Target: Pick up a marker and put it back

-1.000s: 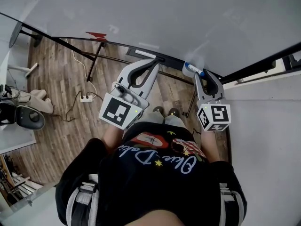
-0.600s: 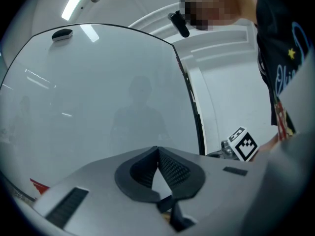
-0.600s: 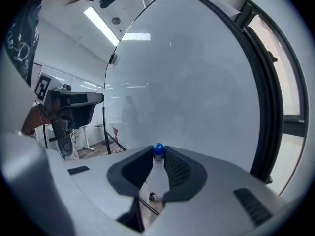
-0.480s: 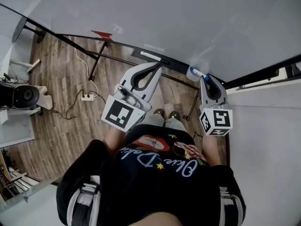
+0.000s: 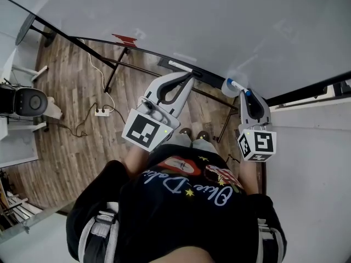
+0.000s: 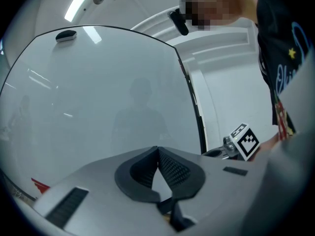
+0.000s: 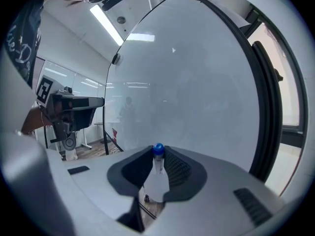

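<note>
my right claw [image 7: 158,156], its jaws having just been closing, pinches the blue-capped marker [image 7: 157,150] between its tips close to the whiteboard [image 7: 197,82], while my left claw [image 6: 157,150] sits pressed together, empty.

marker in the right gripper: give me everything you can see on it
The marker is slim, with a white, plastic-looking barrel and a blue cap. It sits between the jaws of the right gripper, which have just closed on it, pads against its sides. In the right gripper view the cap shows at the jaw tips and the barrel runs back between them. The whiteboard stands right behind it; whether they touch cannot be told.
</note>
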`<state>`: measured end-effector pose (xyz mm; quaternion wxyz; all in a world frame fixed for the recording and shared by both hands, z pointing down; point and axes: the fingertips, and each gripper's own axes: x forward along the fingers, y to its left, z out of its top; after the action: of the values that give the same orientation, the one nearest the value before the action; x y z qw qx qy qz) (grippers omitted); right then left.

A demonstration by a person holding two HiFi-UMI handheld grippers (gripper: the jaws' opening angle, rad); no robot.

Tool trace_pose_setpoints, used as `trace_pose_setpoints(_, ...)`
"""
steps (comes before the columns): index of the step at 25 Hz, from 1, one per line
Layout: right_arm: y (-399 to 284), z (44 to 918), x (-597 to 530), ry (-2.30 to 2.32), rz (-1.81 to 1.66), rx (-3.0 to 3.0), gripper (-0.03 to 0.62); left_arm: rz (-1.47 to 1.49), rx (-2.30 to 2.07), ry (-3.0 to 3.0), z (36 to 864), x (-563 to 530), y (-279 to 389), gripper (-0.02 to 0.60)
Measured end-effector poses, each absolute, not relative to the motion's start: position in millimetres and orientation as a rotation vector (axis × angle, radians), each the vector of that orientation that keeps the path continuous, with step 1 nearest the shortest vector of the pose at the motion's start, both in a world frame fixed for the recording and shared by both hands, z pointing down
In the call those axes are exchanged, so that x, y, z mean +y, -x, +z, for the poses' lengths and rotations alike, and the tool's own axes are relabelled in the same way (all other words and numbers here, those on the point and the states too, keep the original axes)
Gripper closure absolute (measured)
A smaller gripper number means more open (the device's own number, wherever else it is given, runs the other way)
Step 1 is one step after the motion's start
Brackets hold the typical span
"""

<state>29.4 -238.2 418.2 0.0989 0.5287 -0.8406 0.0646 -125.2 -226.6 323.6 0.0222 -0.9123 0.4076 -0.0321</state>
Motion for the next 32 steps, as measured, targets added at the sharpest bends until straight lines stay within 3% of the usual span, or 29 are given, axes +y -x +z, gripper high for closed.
trace_pose_setpoints(32,-50,331,-199,-1.682,0.015,-2.505,0.526,-0.015,1.170,2.892,325,-228,117,0.578)
